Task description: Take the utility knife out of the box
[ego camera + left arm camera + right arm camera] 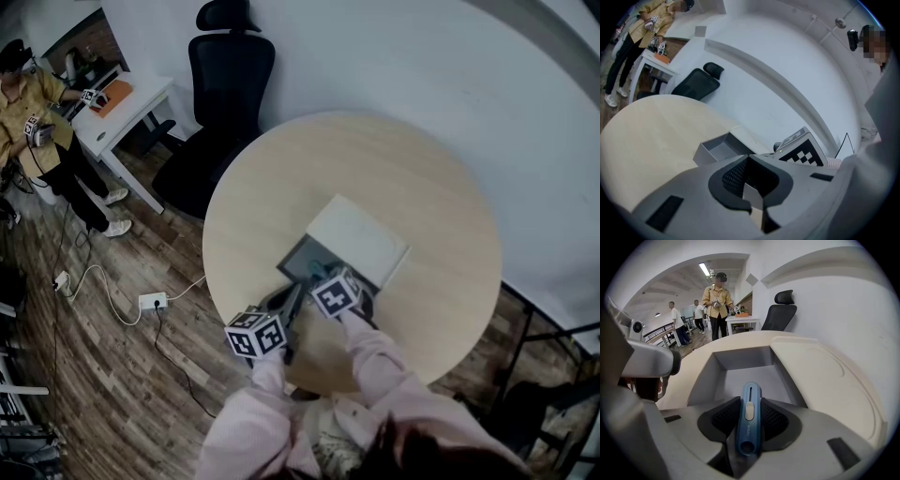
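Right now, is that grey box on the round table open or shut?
Open. The box has its pale lid lying beside it, and the right gripper view looks into its grey inside.

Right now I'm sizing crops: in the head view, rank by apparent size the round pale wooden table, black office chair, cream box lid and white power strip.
1. round pale wooden table
2. black office chair
3. cream box lid
4. white power strip
No close calls.
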A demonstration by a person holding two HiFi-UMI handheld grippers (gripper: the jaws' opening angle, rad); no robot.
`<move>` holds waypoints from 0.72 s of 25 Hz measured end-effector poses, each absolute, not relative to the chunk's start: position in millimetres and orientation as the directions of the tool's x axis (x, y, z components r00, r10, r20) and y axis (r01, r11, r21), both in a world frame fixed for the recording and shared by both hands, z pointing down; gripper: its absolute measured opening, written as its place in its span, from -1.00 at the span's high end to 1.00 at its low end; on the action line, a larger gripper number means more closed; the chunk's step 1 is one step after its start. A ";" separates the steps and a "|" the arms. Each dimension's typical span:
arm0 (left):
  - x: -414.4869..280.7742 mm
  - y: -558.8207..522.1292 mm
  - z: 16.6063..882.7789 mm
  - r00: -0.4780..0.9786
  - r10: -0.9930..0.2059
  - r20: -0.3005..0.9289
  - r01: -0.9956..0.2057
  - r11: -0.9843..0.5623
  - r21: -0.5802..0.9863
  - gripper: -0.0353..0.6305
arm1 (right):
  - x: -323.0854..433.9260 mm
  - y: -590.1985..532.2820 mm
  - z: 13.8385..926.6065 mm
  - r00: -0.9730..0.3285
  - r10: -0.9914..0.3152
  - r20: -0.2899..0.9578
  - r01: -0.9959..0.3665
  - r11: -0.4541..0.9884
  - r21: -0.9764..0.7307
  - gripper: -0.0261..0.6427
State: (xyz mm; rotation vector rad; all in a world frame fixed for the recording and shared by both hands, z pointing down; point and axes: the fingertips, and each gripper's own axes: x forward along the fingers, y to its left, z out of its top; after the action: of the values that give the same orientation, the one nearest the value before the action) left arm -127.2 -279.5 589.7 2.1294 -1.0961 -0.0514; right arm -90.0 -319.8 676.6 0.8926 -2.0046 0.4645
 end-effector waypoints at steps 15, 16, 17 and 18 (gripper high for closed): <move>-131.1 -277.8 579.7 0.615 -0.742 0.268 -0.706 -0.366 0.607 0.89 | -89.0 -328.4 648.0 -0.446 -0.455 0.771 -0.741 0.670 -0.033 0.51; -131.5 -277.5 578.4 0.614 -0.743 0.267 -0.707 -0.367 0.604 0.89 | -89.2 -328.4 645.0 -0.454 -0.457 0.765 -0.740 0.672 -0.038 0.51; -132.0 -277.0 577.4 0.613 -0.744 0.266 -0.708 -0.368 0.602 0.89 | -89.6 -328.0 642.1 -0.462 -0.460 0.758 -0.738 0.674 -0.041 0.51; -132.4 -276.3 576.5 0.612 -0.745 0.264 -0.709 -0.369 0.601 0.89 | -90.2 -327.8 639.2 -0.471 -0.464 0.750 -0.736 0.675 -0.045 0.51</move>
State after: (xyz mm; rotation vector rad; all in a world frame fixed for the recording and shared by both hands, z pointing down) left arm -132.4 -276.3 576.5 2.1431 -1.1391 -0.0674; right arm -90.2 -327.8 639.2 0.9196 -2.1500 0.4741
